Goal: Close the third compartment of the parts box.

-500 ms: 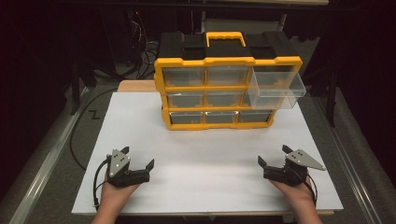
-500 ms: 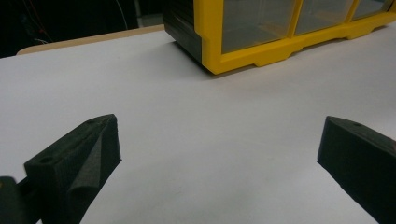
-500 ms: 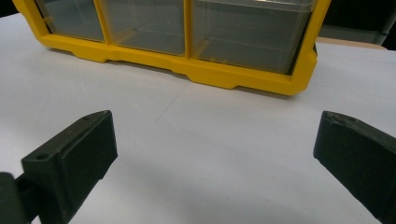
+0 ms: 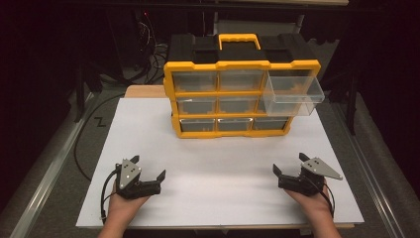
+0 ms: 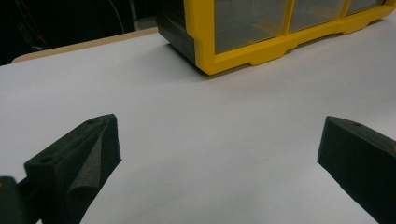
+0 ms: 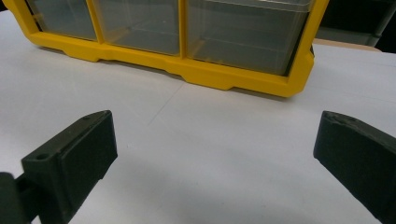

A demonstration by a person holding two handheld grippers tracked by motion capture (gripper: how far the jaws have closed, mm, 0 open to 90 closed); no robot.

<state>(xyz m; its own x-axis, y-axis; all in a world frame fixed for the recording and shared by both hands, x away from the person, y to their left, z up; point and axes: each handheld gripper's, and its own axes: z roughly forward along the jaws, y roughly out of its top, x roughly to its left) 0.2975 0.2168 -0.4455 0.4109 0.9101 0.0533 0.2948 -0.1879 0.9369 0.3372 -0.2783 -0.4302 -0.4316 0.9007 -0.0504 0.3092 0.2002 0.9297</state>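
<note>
Resting low on the white sheet (image 4: 208, 148), both grippers sit near the person's edge, jaws spread wide, nothing held. Left gripper (image 4: 148, 171) at 7 o'clock, right gripper (image 4: 288, 163) at 5 o'clock. Compared with half a second ago almost nothing has changed: hands in the same spots, the right maybe a touch nearer the middle, too slight to be sure. So no reach has begun; I judge this as the idle start before any work on the organizer (image 4: 242, 91).

Organizer stands at 12 o'clock, well apart from both grippers, yellow frame, black top, yellow handle (image 4: 239, 39). Nine clear drawers in three rows. Top-right drawer (image 4: 293, 91) is pulled out, sticking toward the person and overhanging the one beneath; the others look shut. Contents: cannot tell, they look empty.

Left gripper view: organizer's lower left corner (image 5: 208, 63) ahead, at upper right. Right gripper view: bottom row's yellow rail (image 6: 201, 74) straight ahead.

Likely next: right gripper goes to the open drawer, being nearer to it.
</note>
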